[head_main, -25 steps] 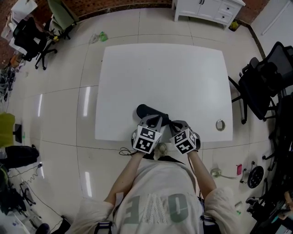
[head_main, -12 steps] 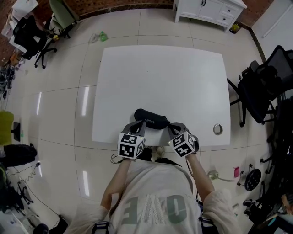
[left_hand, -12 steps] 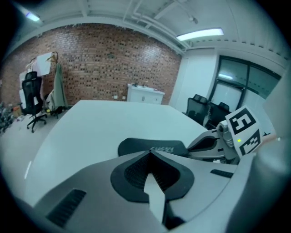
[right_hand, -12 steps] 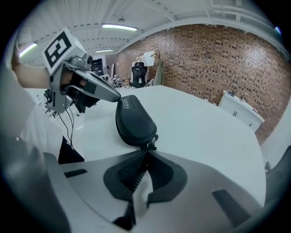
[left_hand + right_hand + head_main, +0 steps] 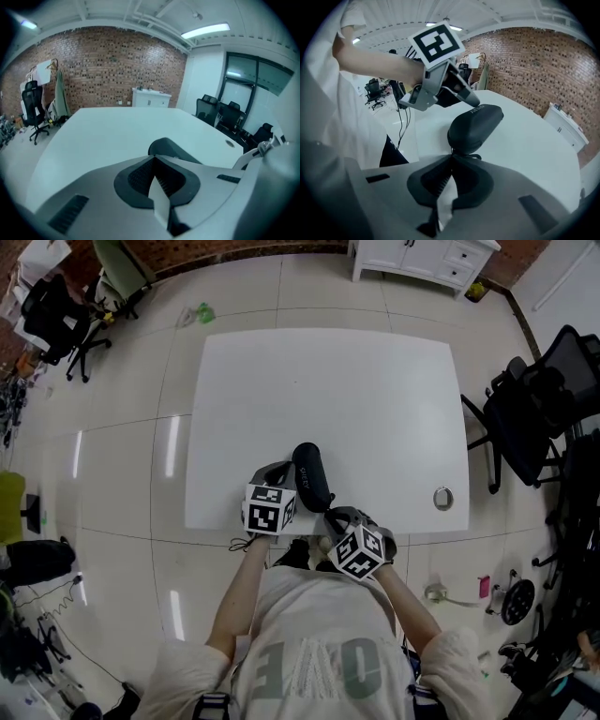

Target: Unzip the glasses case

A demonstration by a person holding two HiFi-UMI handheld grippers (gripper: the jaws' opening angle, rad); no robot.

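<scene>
A black zipped glasses case (image 5: 312, 475) lies near the front edge of the white table (image 5: 356, 399), its long side pointing away from me. My left gripper (image 5: 286, 471) sits at the case's left side. In the left gripper view its jaws (image 5: 154, 159) are pressed together with nothing between them, and the case (image 5: 171, 149) lies just beyond the tips. My right gripper (image 5: 330, 514) is at the case's near end. In the right gripper view it (image 5: 452, 158) is shut on the small zip pull (image 5: 465, 155) of the case (image 5: 476, 125). The left gripper (image 5: 440, 89) shows beside the case.
A round cable grommet (image 5: 442, 497) sits in the table's front right corner. Black office chairs (image 5: 534, 418) stand to the right of the table, and another (image 5: 56, 315) at the far left. A white cabinet (image 5: 422, 259) stands at the back.
The case has swung from lying crosswise to pointing away from me. The right gripper pulled back toward the table's front edge at the case's near end. The left gripper shifted to the case's left side.
</scene>
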